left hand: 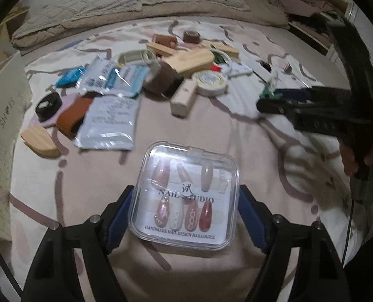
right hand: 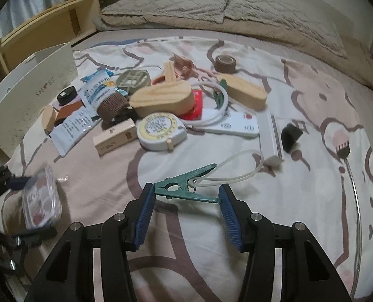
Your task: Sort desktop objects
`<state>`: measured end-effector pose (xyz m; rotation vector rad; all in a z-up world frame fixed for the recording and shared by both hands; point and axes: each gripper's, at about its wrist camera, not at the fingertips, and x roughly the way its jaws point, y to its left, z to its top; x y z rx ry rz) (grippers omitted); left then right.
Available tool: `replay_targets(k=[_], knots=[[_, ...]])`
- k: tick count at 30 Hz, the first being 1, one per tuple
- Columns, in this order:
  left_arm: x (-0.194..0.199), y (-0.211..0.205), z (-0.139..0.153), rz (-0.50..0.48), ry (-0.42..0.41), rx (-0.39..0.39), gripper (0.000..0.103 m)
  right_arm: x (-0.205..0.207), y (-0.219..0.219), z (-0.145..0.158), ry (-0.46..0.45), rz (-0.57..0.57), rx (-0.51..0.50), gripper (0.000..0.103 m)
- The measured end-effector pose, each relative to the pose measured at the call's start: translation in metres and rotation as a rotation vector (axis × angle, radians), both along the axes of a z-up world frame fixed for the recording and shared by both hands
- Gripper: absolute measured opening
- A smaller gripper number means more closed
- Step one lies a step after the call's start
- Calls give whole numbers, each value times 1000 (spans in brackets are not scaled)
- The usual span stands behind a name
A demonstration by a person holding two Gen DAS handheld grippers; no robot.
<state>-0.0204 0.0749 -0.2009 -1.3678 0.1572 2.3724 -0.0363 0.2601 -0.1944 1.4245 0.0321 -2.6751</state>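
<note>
My left gripper (left hand: 183, 209) is shut on a clear plastic nail-art box (left hand: 186, 196), held just above the bedspread. The same box shows blurred at the far left of the right wrist view (right hand: 41, 196). My right gripper (right hand: 185, 201) is shut on a green clip (right hand: 183, 186) with a clear loop (right hand: 234, 168) tied to it; the clip spans the two blue pads (right hand: 146, 214). The right gripper shows in the left wrist view (left hand: 274, 103) at the right. A heap of small objects lies beyond both grippers.
The heap holds wooden blocks (right hand: 161, 100), a round tape measure (right hand: 161, 130), a white remote (right hand: 236, 125), foil packets (left hand: 108, 123), a brown tape roll (right hand: 225, 63) and a black jar (left hand: 48, 105). A white shoe box (right hand: 30, 93) stands at the left. Pillows (right hand: 211, 5) lie behind.
</note>
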Motion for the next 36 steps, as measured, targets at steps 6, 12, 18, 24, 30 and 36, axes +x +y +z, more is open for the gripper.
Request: replay_targets(k=[6, 12, 18, 24, 30, 36], knots=[[-10, -9, 19, 43, 52, 13, 79, 6, -8, 17, 59, 48, 6, 53], [-13, -15, 35, 75, 88, 17, 79, 9, -15, 32, 100, 82, -3, 53], [-10, -22, 49, 98, 116, 15, 79, 14, -19, 51, 146, 96, -8, 53], [-13, -34, 75, 149, 170, 29, 79, 19, -21, 78, 214, 103, -20, 53], [-15, -51, 105, 219, 221, 53, 79, 24, -26, 104, 280, 114, -10, 53], [-17, -64, 130, 265, 277, 63, 79, 30, -33, 128, 337, 126, 2, 53]])
